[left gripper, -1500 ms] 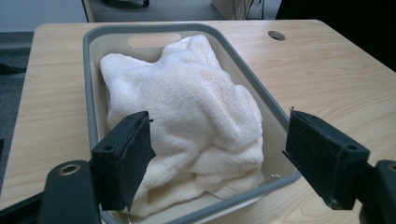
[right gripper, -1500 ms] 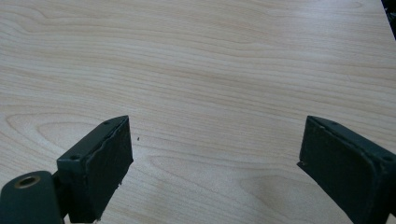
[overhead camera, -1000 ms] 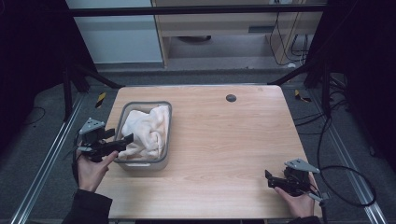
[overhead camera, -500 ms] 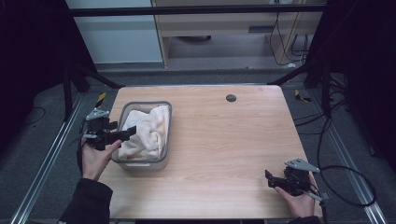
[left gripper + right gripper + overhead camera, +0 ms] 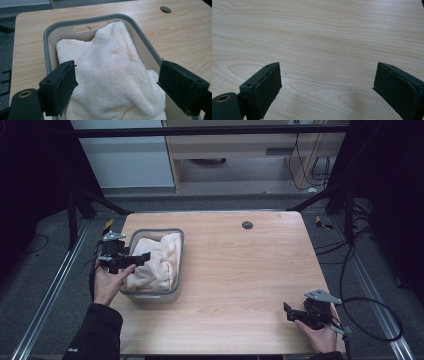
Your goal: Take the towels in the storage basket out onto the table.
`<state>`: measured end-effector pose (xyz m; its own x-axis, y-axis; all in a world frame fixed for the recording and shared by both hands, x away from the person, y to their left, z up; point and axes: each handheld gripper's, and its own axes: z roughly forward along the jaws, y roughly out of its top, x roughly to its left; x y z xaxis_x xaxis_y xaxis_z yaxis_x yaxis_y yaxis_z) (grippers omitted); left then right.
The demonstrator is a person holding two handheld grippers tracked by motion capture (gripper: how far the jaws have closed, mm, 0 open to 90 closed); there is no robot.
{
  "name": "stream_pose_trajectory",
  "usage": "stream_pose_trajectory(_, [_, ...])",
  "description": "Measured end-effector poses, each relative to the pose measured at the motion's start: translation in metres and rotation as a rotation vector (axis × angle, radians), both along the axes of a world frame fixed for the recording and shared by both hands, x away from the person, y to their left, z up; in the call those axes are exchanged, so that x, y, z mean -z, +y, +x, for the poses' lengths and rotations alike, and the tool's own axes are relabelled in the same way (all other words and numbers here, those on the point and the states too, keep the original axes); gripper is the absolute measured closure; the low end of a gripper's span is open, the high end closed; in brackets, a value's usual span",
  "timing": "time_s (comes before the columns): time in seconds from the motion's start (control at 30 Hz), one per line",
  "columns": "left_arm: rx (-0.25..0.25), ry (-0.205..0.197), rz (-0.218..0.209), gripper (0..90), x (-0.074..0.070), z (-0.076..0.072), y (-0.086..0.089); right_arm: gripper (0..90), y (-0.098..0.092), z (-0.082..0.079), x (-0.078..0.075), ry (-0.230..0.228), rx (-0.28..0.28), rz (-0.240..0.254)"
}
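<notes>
high view: the left claw (image 5: pixel 142 256) hangs over the near-left part of the bin (image 5: pixel 178 265), its tips pointing right across the rim and over the towel (image 5: pixel 155 262). the jaws have just been opening. the towel lies bunched inside the bin on the left half of the table (image 5: pixel 240 280), its long axis running near to far along the bin. the right claw (image 5: pixel 289 312) sits low at the near-right corner of the table, well apart from the bin, tips pointing left. the left claw is by far the nearer to the towel.

left gripper view: the jaws stand wide and released, one at each side of the towel (image 5: pixel 112 75). the cloth lies directly ahead and below, between the two jaws, and the pads do not press on it. the bin (image 5: pixel 47 37) wraps around the towel; its far wall carries a slot handle. judgement: the coming move calls for a short descent straight along the claw's own line, then a closing on the raised fold in the middle.

right gripper view: the right claw (image 5: pixel 325 82) is released, jaws wide, with bare table (image 5: pixel 324 32) between and beyond them.
</notes>
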<state>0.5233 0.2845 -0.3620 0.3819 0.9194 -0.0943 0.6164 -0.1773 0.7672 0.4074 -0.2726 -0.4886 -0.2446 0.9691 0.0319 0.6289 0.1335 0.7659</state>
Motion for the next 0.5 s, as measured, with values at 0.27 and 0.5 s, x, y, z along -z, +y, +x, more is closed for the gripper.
stream_pose_trajectory(0.27, [0.013, 0.027, 0.052, 10.1, 0.0058, 0.0064, -0.0057, 6.9, 0.0005, 0.0007, 0.0007, 0.010, -0.003, -0.003])
stream_pose_trajectory(0.5, [0.024, 0.053, 0.082, 7.3, 0.0088, 0.0112, -0.0100, 6.7, 0.0005, 0.0010, 0.0010, 0.013, -0.005, -0.004])
